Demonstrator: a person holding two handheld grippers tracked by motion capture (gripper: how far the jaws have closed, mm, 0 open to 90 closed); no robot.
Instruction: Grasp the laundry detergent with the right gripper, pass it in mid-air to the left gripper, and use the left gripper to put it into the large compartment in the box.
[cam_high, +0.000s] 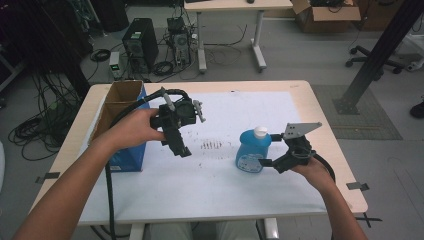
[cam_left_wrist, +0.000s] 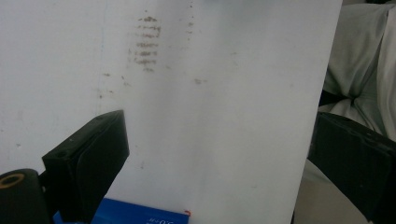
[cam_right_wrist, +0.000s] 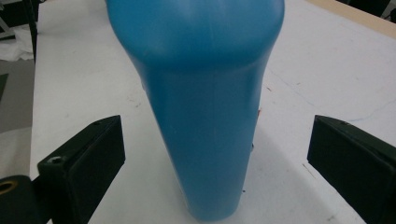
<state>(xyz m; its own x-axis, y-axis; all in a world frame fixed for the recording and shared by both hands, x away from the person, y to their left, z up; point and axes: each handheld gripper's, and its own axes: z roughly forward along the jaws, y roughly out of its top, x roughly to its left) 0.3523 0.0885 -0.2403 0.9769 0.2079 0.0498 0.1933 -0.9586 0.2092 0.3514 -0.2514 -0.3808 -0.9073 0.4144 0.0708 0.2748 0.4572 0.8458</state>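
A blue bottle (cam_high: 250, 154) with a white cap stands upright on the white sheet (cam_high: 215, 180), right of the middle. My right gripper (cam_high: 270, 149) is open, one jaw on either side of the bottle's right part. In the right gripper view the bottle (cam_right_wrist: 205, 112) stands between the jaws with a gap on each side. My left gripper (cam_high: 181, 148) hangs above the sheet at the left, jaws pointing down, open with nothing between them. The left gripper view looks down on the bare sheet (cam_left_wrist: 224, 70).
An open cardboard box with a blue side (cam_high: 125, 152) stands at the table's left edge, close to my left hand; its blue corner (cam_left_wrist: 140, 215) lies under the left gripper. Dark smudges (cam_high: 212, 145) mark the sheet's middle. Computer towers, cables and another table stand on the floor behind.
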